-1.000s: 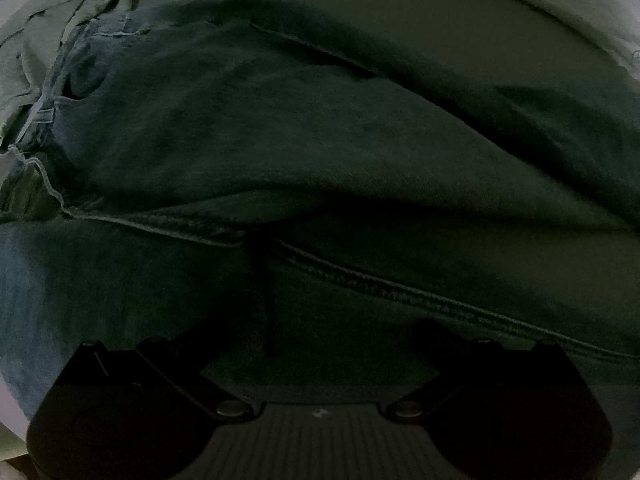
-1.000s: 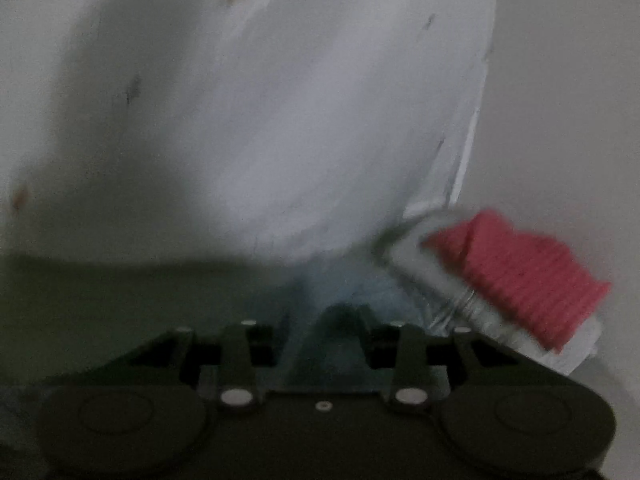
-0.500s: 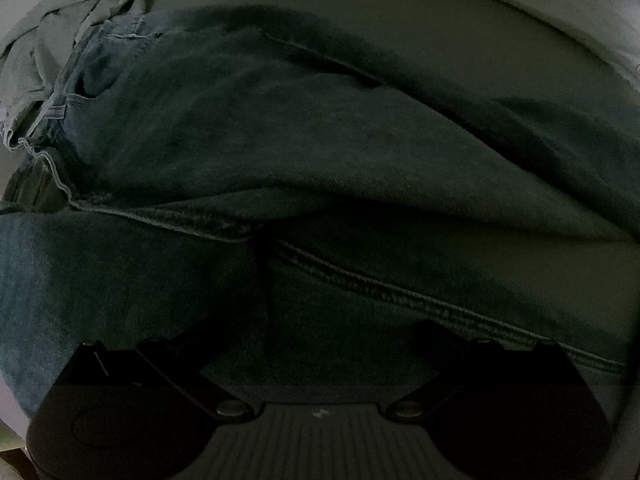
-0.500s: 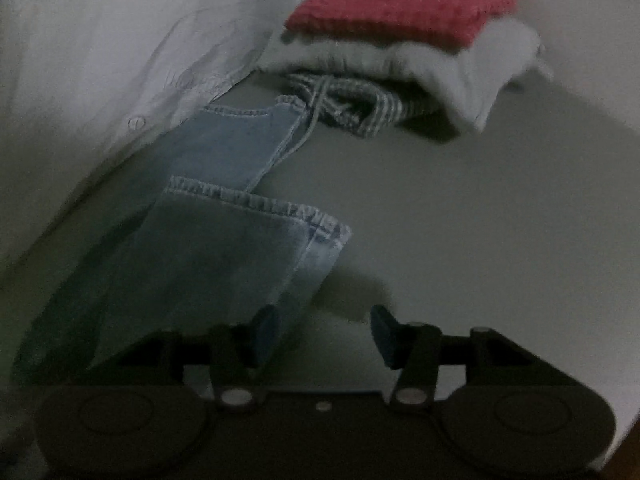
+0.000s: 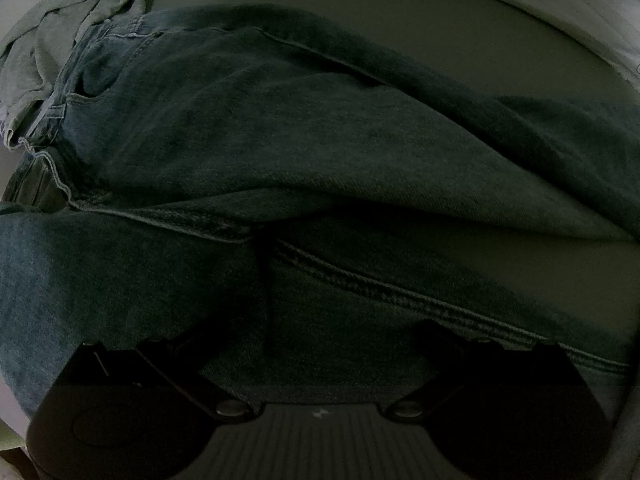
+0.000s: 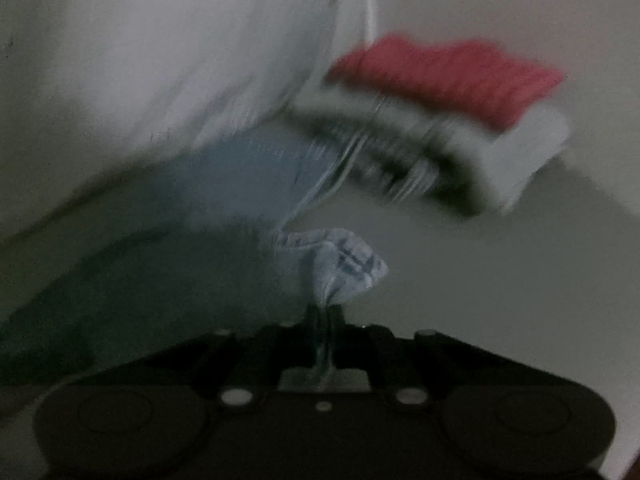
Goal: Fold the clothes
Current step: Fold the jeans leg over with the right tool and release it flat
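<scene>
A pair of blue jeans [image 5: 280, 128] fills the left wrist view, its waist and pocket at the upper left. My left gripper [image 5: 316, 340] is buried in the denim; its fingertips are hidden, so its state is unclear. In the blurred right wrist view my right gripper [image 6: 325, 320] is shut on the hem of a jeans leg [image 6: 344, 260], bunched just ahead of the jaws. The rest of that leg [image 6: 248, 168] trails back to the left on the surface.
A grey-green garment [image 5: 60, 44] lies crumpled beyond the jeans' waist. A folded stack with a red knit [image 6: 444, 76] on a white piece [image 6: 516, 160] sits at the right. White fabric [image 6: 180, 48] rises at the upper left.
My right gripper was open above the jeans leg's hem half a second ago; now it is shut on that hem. The left wrist view has shifted only slightly over the jeans.
</scene>
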Available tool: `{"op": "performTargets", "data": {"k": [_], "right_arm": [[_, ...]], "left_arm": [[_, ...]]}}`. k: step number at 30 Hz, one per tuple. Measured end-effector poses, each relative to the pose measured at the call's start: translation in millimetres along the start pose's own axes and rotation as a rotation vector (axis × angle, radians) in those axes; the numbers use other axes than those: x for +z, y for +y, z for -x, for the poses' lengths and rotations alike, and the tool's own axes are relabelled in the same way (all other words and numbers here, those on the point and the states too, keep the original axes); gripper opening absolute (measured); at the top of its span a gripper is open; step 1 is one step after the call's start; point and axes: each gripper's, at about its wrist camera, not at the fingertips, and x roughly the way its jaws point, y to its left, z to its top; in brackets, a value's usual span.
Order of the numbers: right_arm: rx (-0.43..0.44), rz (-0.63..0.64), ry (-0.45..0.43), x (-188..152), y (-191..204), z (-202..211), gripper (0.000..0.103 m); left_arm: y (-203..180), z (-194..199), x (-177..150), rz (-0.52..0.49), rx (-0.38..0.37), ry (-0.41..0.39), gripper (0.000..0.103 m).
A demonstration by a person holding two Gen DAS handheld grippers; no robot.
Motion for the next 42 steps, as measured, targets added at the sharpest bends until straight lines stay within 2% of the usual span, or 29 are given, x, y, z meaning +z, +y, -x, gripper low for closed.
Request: {"op": "performTargets", "data": {"k": [4, 6, 7, 10, 11, 15, 17, 19, 23, 26, 27, 30, 33, 35, 39, 40, 41, 42], "right_arm": [[-0.201, 0.012, -0.11, 4, -39, 69, 0.005], [-0.293, 0.04, -0.089, -7, -63, 83, 0.005], [-0.333, 0.045, -0.049, -16, -76, 82, 0.005], [-0.336, 0.009, 0.11, -50, -103, 56, 0.007], [-0.339, 0.004, 0.139, -60, -107, 51, 0.008], [-0.382, -0.005, 0.152, -67, -108, 52, 0.035], [-0.377, 0.008, 0.13, -62, -107, 59, 0.041], [-0.374, 0.027, 0.102, -59, -104, 65, 0.041], [-0.333, 0.029, 0.065, -48, -91, 73, 0.043], [-0.29, 0.019, 0.074, -50, -75, 70, 0.057], [-0.278, 0.018, 0.078, -51, -68, 68, 0.057], [-0.25, -0.009, 0.098, -60, -49, 67, 0.057], [-0.232, -0.031, 0.122, -70, -32, 71, 0.057], [-0.233, -0.034, 0.143, -76, -20, 75, 0.057], [-0.222, -0.028, 0.153, -87, -2, 90, 0.057], [-0.229, -0.027, 0.155, -90, 2, 92, 0.057], [-0.236, -0.032, 0.158, -91, 4, 93, 0.057], [-0.245, -0.045, 0.165, -93, 7, 94, 0.058]], "left_arm": [[1, 5, -5, 0.006, 0.001, -0.02, 0.103], [2, 8, -9, 0.006, 0.003, -0.037, 0.103], [2, 9, -11, 0.005, 0.004, -0.047, 0.103], [4, 13, -18, 0.0, 0.0, -0.075, 0.103], [5, 15, -22, -0.004, -0.004, -0.085, 0.103], [9, -3, -3, -0.03, -0.021, -0.115, 0.103], [17, 9, -18, -0.011, -0.047, -0.142, 0.103], [30, 19, -29, 0.013, -0.073, -0.17, 0.103], [88, 22, -16, 0.116, -0.101, -0.254, 0.103], [115, 40, -31, 0.254, -0.052, -0.32, 0.102], [129, 43, -36, 0.309, -0.036, -0.334, 0.102], [186, 29, -38, 0.489, -0.032, -0.31, 0.095], [229, 18, -47, 0.635, -0.018, -0.272, 0.094], [254, 10, -50, 0.705, -0.035, -0.256, 0.094], [274, -2, -43, 0.772, -0.096, -0.245, 0.095], [277, -3, -39, 0.784, -0.107, -0.243, 0.092], [276, 0, -36, 0.792, -0.115, -0.241, 0.074], [276, 2, -32, 0.801, -0.122, -0.238, 0.05]]}}
